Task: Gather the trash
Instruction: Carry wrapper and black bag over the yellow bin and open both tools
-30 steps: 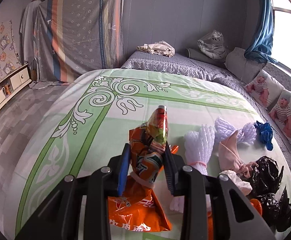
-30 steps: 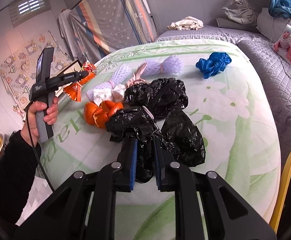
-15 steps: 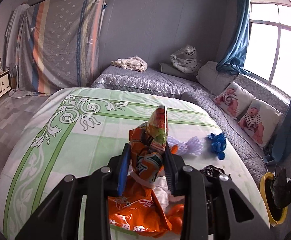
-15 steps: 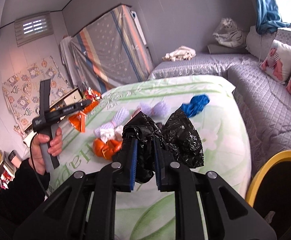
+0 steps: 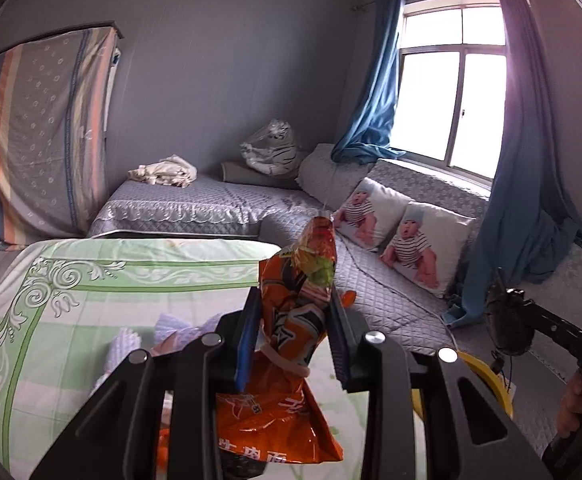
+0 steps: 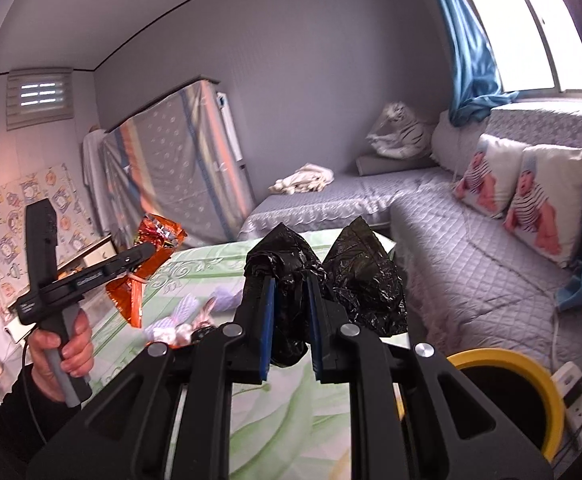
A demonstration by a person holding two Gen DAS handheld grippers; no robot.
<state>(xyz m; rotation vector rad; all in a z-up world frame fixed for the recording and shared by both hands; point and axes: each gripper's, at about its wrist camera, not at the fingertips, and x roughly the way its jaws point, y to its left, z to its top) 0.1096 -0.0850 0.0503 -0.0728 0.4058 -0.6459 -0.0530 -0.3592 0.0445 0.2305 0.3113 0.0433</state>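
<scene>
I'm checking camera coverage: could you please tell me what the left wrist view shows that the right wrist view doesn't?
Only the left wrist view: the window panes head-on.

Only the right wrist view: the hand on the left gripper's handle, a wall vent, a power strip.

Both: the orange snack wrapper in the left gripper, the black plastic bag in the right gripper, the yellow-rimmed bin.

A home bedroom, seemingly; quilted bedding (image 5: 195,204), pillows (image 5: 423,244), curtained window (image 5: 451,108).
</scene>
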